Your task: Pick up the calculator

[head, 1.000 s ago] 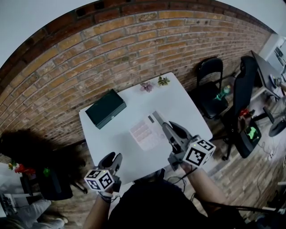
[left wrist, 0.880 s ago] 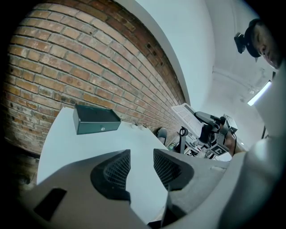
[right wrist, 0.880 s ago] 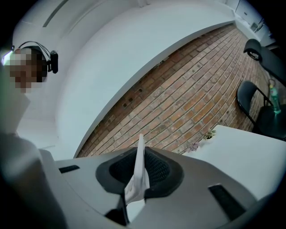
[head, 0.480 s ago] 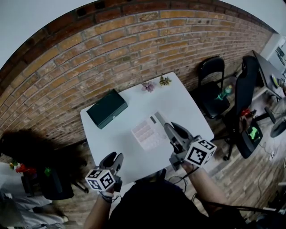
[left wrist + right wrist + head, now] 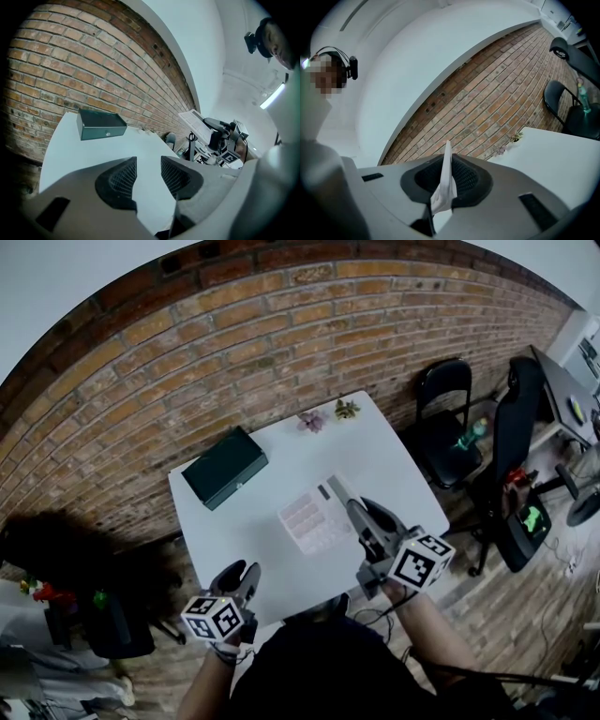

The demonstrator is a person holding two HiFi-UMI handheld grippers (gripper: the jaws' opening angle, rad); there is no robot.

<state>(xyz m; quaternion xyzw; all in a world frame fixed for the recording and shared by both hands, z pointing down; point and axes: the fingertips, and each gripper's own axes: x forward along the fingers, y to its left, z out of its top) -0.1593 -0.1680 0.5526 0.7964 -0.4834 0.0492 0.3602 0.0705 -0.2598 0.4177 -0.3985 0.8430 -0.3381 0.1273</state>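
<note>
From the head view, the right claw is closed on the near right edge of the calculator. The pale slab reaches out to the left of the claw's tips, over the white counter. A dark green box lies well beyond and to the left of that claw, and two small plants sit at the counter's far edge. The left claw hangs at the near edge of the counter, well apart from the calculator.

In the left gripper view, the left claw stands narrowly apart with only bare counter between its jaws. The green box lies ahead and to the left. Far to the right, the calculator is tilted in the air.

In the right gripper view, the right claw pinches the calculator, seen edge-on as a thin white blade. The brick wall is ahead, and the counter is to the right.
</note>
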